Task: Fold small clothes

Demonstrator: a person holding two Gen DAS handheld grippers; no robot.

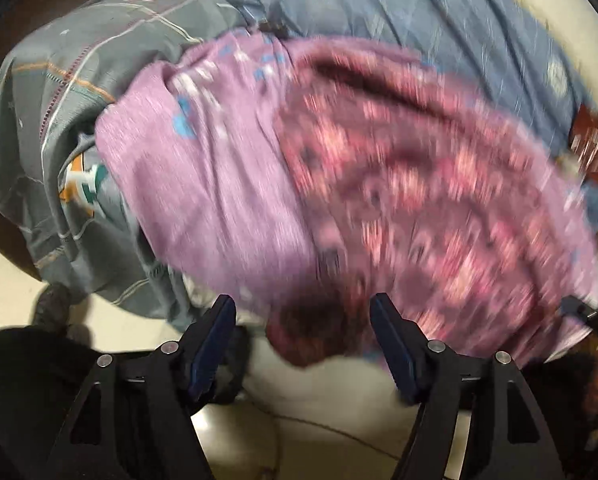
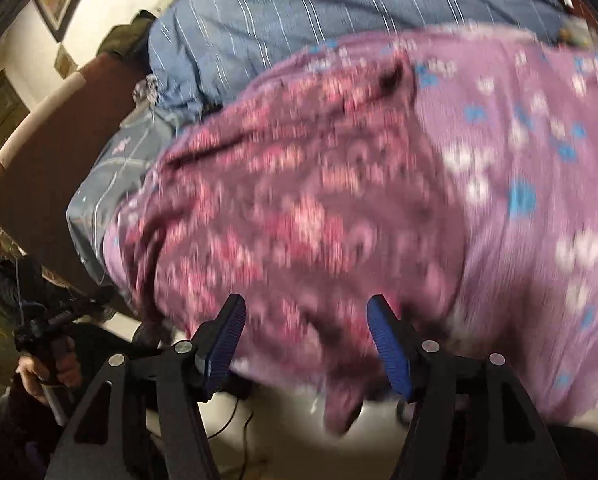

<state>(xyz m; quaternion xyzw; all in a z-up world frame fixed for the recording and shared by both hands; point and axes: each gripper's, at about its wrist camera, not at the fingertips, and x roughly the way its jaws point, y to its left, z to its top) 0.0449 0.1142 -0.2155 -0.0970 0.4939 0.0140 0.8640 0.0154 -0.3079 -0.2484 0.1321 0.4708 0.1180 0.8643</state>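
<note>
Left wrist view: left gripper [image 1: 303, 312] jaws wide, nothing pinched; maroon patterned garment [image 1: 419, 184] at 12 to 3 o'clock, lying on lilac printed cloth [image 1: 203, 184]; grey bedsheet [image 1: 59, 92] at 10 o'clock.
Right wrist view: right gripper [image 2: 305, 312] jaws wide, empty; garment blurred at 12 o'clock; blue striped cover [image 2: 339, 12] behind; hand [image 2: 47, 372] at 8 o'clock
</note>
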